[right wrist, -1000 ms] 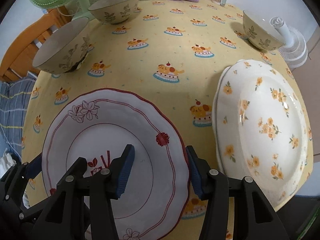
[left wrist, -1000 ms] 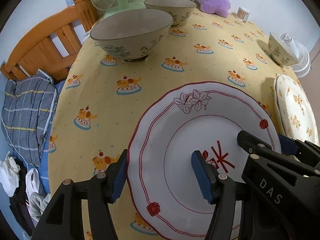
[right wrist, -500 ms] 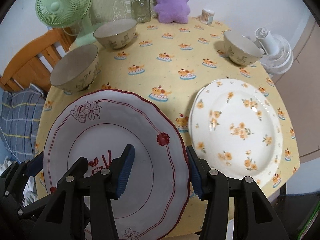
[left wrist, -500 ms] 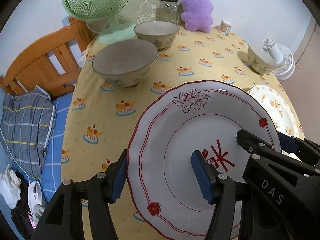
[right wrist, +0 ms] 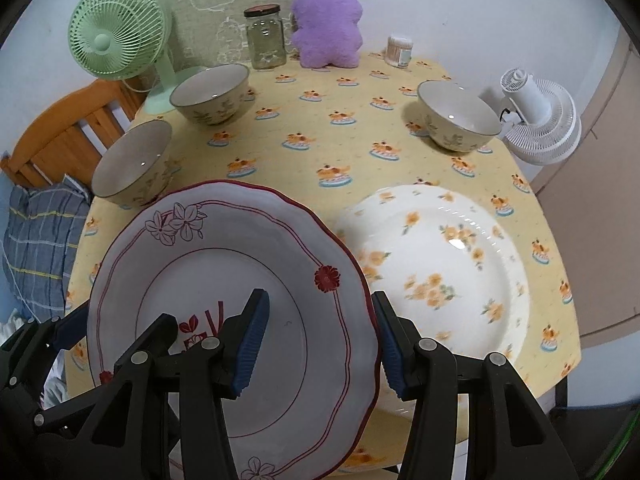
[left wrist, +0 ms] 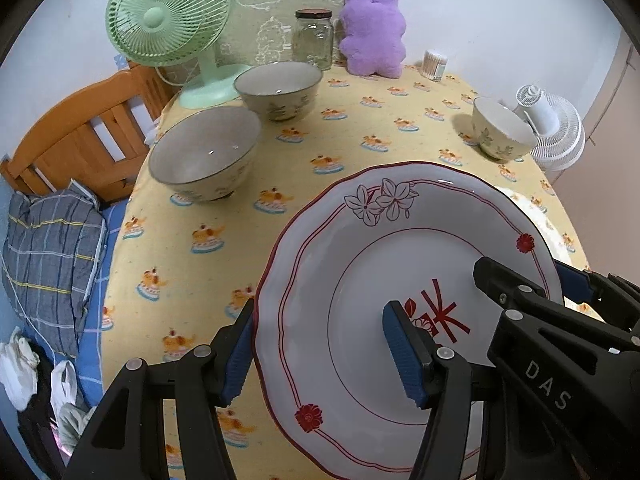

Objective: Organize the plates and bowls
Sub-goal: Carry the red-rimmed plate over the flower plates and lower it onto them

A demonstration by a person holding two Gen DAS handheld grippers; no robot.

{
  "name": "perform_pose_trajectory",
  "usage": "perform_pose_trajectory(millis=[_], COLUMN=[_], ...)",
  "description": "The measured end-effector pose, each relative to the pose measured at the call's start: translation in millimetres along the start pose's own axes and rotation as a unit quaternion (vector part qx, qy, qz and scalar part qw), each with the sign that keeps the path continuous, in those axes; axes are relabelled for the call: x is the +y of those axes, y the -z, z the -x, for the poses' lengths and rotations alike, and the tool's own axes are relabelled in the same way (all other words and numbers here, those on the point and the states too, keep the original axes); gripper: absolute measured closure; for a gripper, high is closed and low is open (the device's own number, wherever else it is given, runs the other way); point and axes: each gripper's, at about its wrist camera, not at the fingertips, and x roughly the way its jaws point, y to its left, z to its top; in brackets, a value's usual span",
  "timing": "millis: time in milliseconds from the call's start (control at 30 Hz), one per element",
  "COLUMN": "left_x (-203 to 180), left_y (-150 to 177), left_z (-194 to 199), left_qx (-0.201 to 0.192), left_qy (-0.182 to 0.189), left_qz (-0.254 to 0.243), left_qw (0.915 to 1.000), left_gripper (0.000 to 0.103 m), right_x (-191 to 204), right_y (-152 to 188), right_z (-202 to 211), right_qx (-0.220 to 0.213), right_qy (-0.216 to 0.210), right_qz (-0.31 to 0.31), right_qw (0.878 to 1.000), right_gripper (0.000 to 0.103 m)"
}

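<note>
A white plate with red trim and flowers (left wrist: pixel 400 288) (right wrist: pixel 224 280) is held up above the yellow tablecloth by both grippers. My left gripper (left wrist: pixel 320 352) grips its left rim; my right gripper (right wrist: pixel 320 340) grips its right rim. Each has one finger on the plate's face and one behind the rim. A white plate with orange flowers (right wrist: pixel 444 272) lies on the table to the right, below the held plate. Three floral bowls stand on the table: near left (left wrist: pixel 204 156) (right wrist: pixel 134 164), far left (left wrist: pixel 278 90) (right wrist: pixel 212 92), and far right (left wrist: pixel 500 130) (right wrist: pixel 456 120).
A green fan (left wrist: pixel 168 28) (right wrist: pixel 120 36), a glass jar (left wrist: pixel 314 42) (right wrist: pixel 265 36), a purple plush (left wrist: pixel 374 36) (right wrist: pixel 326 20) and a cotton swab tub (right wrist: pixel 400 50) line the back. A white fan (right wrist: pixel 540 120) stands at the right edge. A wooden bed frame (left wrist: pixel 80 132) is on the left.
Both grippers have lifted the red-trimmed plate up off the table and back; the table and its bowls now look farther below.
</note>
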Motion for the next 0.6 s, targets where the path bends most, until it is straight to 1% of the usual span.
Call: perform_pose_trajectory(millis=[300, 600], left_x=[-53, -102], left_y=[-15, -23], left_z=[-2, -17], left_qx=[-0.003, 0.010], left_qy=[0.005, 0.010], left_qz=[0.003, -0.005], left_qw=[1.0000, 0.9999], left_gripper=[0.040, 0.040], right_x=[-58, -108], right_y=[-14, -18], right_z=[3, -9], right_qx=[-0.005, 0.012], right_qy=[0.004, 0.010], right_qz=[0.005, -0.008], right_qw=[1.000, 1.000], right_gripper=[0.048, 0.048])
